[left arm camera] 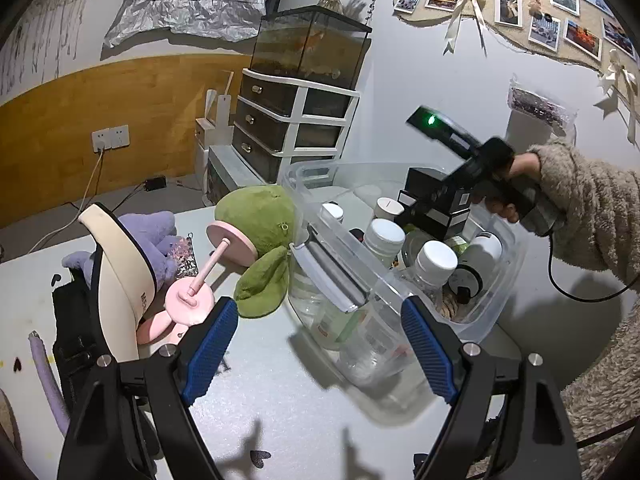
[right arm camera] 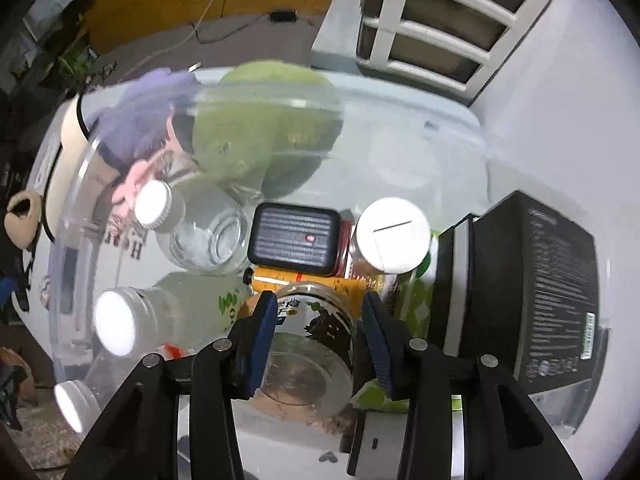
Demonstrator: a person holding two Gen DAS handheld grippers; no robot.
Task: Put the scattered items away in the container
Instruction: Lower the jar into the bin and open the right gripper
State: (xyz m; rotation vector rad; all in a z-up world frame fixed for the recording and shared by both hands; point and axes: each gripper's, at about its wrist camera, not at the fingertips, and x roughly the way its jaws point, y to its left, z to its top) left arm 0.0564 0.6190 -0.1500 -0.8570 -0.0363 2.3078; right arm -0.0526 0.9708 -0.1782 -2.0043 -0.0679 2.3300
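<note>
A clear plastic container (left arm camera: 492, 312) stands on the white table, holding several white-capped bottles (left arm camera: 434, 264) and a black box (left arm camera: 434, 200). My left gripper (left arm camera: 320, 356) is open and empty, just in front of the container's near wall. My right gripper (right arm camera: 318, 340) is inside the container, its jaws either side of a glass jar (right arm camera: 308, 356) lying on its side; whether they press on the jar I cannot tell. The right gripper also shows in the left wrist view (left arm camera: 472, 160), held above the container. The box shows at right in the right wrist view (right arm camera: 532, 292).
Left of the container lie a green plush (left arm camera: 260, 240), a pink stand (left arm camera: 200, 280), a purple plush (left arm camera: 148, 240) and a cream cap (left arm camera: 120, 280). A drawer unit (left arm camera: 288, 120) with a fish tank (left arm camera: 308, 44) stands behind. In the container are a black case (right arm camera: 296, 238) and a white-lidded jar (right arm camera: 392, 234).
</note>
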